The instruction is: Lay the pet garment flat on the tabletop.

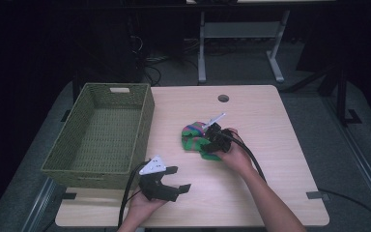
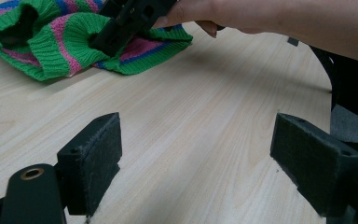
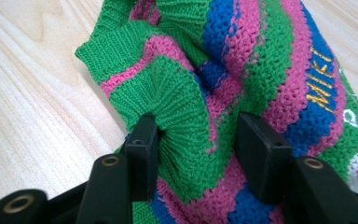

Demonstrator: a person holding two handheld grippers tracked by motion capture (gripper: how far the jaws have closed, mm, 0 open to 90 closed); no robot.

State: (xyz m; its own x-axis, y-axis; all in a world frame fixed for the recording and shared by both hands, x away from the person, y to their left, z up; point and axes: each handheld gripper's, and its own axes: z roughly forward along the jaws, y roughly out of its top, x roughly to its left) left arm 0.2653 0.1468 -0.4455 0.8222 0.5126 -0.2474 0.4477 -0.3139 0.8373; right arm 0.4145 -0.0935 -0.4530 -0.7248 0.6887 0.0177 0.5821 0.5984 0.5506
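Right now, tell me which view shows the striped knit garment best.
The right gripper view: the striped knit garment shows close up, stitches and yellow lettering clear. The high view shows it small, mid-table, partly behind the right gripper. The left gripper view shows its near edge at the top.

Yellow stitched letters reading "MIKI" stand on a blue stripe of the striped knit garment point(image 3: 261, 70); nothing else is legible.
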